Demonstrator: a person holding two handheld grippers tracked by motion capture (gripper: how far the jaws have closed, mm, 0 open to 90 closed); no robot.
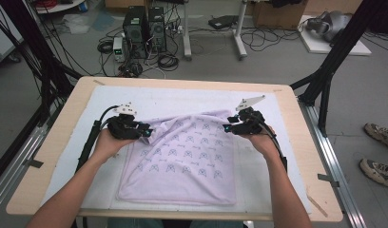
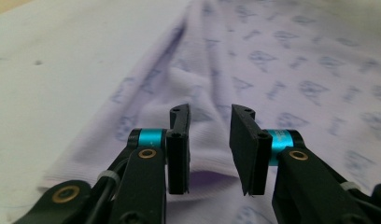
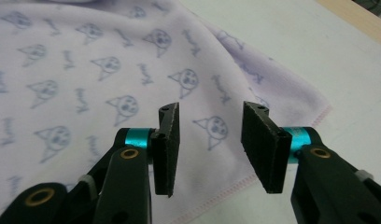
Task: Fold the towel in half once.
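On the pale wooden counter [image 1: 59,142], over a white mat [image 1: 149,102] that covers most of its top, lies a lilac knitted cloth printed with small blue-grey cat faces [image 1: 182,161]. It lies roughly in the middle of the mat, nearer the person's edge, its near hem flat and straight, its far part rumpled and drawn into a ridge that runs between the two hands. No container stands on the counter; the cloth holds nothing.

The left gripper [image 1: 145,130] sits at the cloth's left upper corner, the right gripper [image 1: 227,127] at its right upper corner, both pointing inward toward each other across the fabric.

In the left gripper view the black fingers [image 2: 179,149] stand apart with a clear gap between them. The cloth's folded edge [image 2: 212,175] lies just beneath and between them, and neither pad presses on it. A crease of fabric rises just ahead of the fingertips.

In the right gripper view the fingers [image 3: 167,147] are likewise spread, the gap somewhat wider. The cloth [image 3: 132,70] lies under and ahead of them, its pink-stitched hem [image 3: 235,186] running slantwise beneath the gap; the fabric is not pinched. The cloth's corner [image 3: 319,109] lies beyond the right-hand finger, on the white mat [image 3: 319,37].
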